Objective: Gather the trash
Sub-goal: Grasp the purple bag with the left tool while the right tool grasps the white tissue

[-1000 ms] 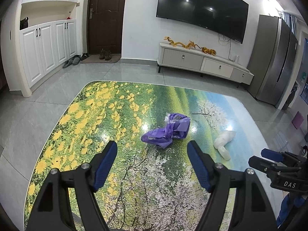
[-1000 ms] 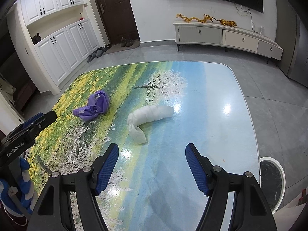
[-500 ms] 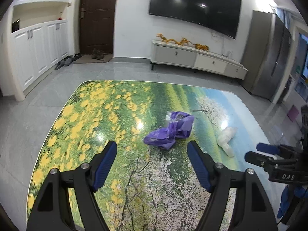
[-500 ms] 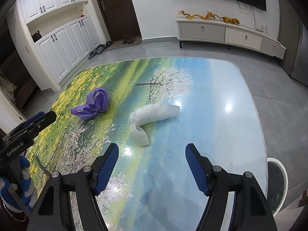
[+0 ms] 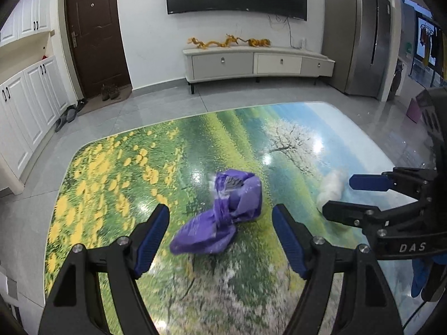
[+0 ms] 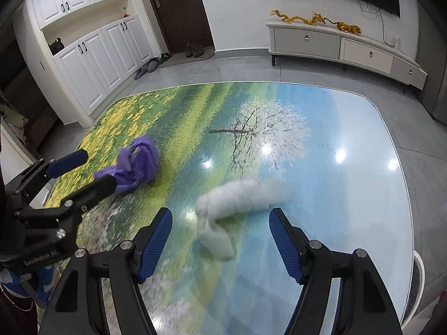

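A crumpled purple plastic bag (image 5: pixel 240 195) lies on the table with the landscape print (image 5: pixel 111 167). My left gripper (image 5: pixel 220 219) is open just short of it, one blue finger on each side of the bag's near end, pads clear of it. In the right wrist view the left gripper (image 6: pixel 89 171) shows beside the purple bag (image 6: pixel 139 162). A crumpled white wad (image 6: pixel 243 195) lies further right on the table (image 6: pixel 349 195). My right gripper (image 6: pixel 220 217) is open around its near end without pressing. The left wrist view shows the right gripper (image 5: pixel 349 198) at the white wad (image 5: pixel 331 188).
A round white-rimmed bin (image 6: pixel 417 276) stands on the floor past the table's right edge. Beyond the table are grey floor tiles, a low TV cabinet (image 5: pixel 257 62), a dark door (image 5: pixel 97 36), white cupboards (image 6: pixel 92 64) and a fridge (image 5: pixel 360 42).
Both grippers have come forward and down, each closer to its piece of trash. The left one has also rolled, so the room now looks level. Both jaws stayed as wide as before.
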Demonstrator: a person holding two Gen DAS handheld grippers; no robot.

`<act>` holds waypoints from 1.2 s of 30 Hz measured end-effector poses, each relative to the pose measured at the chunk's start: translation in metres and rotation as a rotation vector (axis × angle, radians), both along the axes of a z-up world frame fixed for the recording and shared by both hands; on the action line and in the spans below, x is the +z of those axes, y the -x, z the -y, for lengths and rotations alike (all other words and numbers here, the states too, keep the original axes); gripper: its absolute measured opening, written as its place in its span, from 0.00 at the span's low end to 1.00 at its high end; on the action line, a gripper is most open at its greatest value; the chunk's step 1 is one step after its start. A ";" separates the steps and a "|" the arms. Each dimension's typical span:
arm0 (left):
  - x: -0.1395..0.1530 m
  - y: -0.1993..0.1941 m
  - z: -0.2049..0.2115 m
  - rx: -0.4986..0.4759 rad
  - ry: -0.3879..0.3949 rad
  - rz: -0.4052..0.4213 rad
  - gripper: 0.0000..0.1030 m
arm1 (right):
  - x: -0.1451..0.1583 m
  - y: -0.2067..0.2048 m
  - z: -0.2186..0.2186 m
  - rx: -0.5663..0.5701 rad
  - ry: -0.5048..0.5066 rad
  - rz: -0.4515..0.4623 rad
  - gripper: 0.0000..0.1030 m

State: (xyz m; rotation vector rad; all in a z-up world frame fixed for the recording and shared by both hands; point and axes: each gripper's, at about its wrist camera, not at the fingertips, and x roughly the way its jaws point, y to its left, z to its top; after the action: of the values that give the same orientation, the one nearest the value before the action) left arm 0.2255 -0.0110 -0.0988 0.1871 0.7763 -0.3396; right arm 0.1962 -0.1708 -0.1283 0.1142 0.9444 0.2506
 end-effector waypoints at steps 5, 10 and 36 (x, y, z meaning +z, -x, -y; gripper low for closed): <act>-0.012 -0.022 -0.001 0.024 0.034 -0.052 0.72 | -0.004 -0.016 0.003 -0.007 -0.002 -0.005 0.68; -0.018 -0.032 -0.005 0.045 0.071 -0.082 0.71 | -0.008 -0.024 0.004 0.001 0.005 -0.001 0.56; 0.003 0.030 -0.009 0.074 0.172 -0.080 0.26 | 0.016 0.042 0.015 0.086 -0.105 0.048 0.20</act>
State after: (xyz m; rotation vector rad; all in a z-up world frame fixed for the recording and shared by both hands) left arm 0.1954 -0.0023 -0.0959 -0.0169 0.8264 -0.3435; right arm 0.1543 -0.1862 -0.1127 0.1639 0.8890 0.3811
